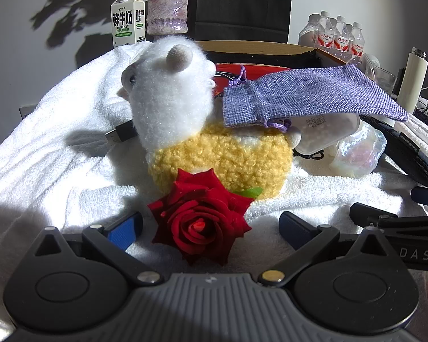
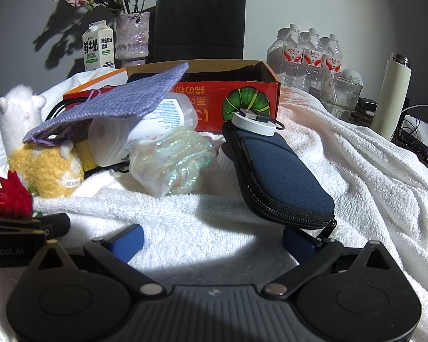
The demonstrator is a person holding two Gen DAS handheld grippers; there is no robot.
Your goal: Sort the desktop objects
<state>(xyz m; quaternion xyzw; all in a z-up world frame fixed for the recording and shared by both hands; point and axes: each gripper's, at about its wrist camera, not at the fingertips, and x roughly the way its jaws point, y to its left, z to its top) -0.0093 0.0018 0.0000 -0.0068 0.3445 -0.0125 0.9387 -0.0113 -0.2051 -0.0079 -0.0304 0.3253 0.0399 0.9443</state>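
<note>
Red rose (image 1: 201, 219) lies on the white towel (image 1: 57, 142) at the desk's near edge, between the spread fingers of the left claw (image 1: 211, 228), untouched. Just behind it sits a yellow-and-white plush toy (image 1: 202, 131) under a purple woven pouch (image 1: 299, 94). The right claw (image 2: 212, 239) is released too, its right finger beneath a navy zip case (image 2: 282, 176)
</note>
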